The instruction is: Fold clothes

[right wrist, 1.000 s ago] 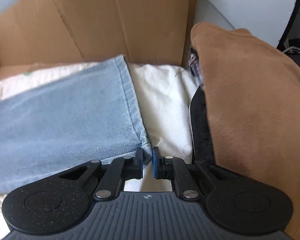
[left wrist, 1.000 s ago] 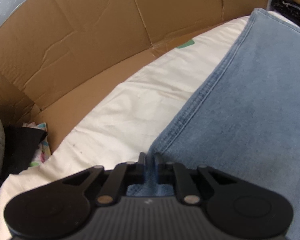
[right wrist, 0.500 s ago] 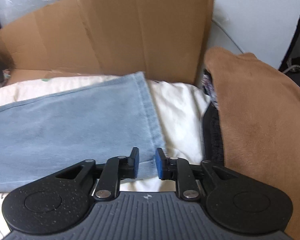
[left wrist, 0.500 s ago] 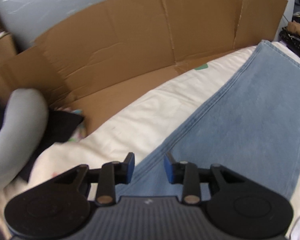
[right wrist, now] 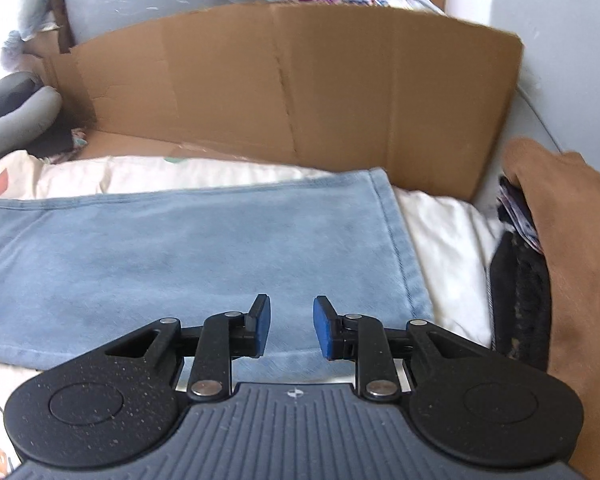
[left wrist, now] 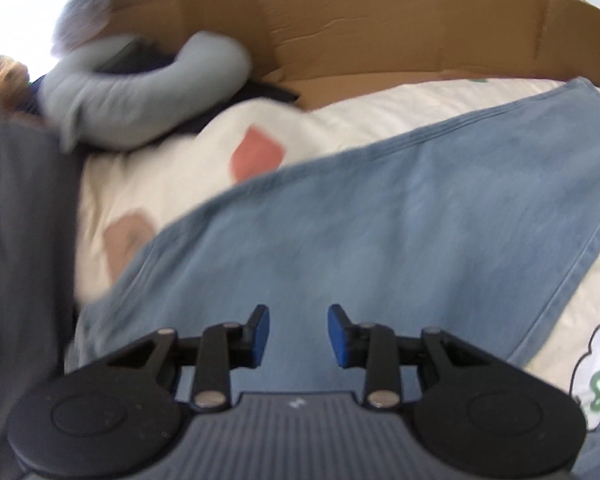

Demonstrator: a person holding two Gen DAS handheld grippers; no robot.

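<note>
Both claws hang with blue pads apart, gripping nothing: the left gripper [left wrist: 298, 334] and right gripper [right wrist: 288, 326] above a folded light-blue denim garment [right wrist: 188, 248]. It lies flat on a cream printed bedsheet [right wrist: 448, 248]. A brown fleece pile [right wrist: 572, 264] sits just right. Behind, a creased brown cardboard sheet [right wrist: 300, 92] stands upright, a grey U-shaped pillow [left wrist: 140, 92] far left.

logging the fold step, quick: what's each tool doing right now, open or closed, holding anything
Left tool: open, holding nothing, above the blue jeans.
Right tool: open, holding nothing, over the jeans' near edge.
</note>
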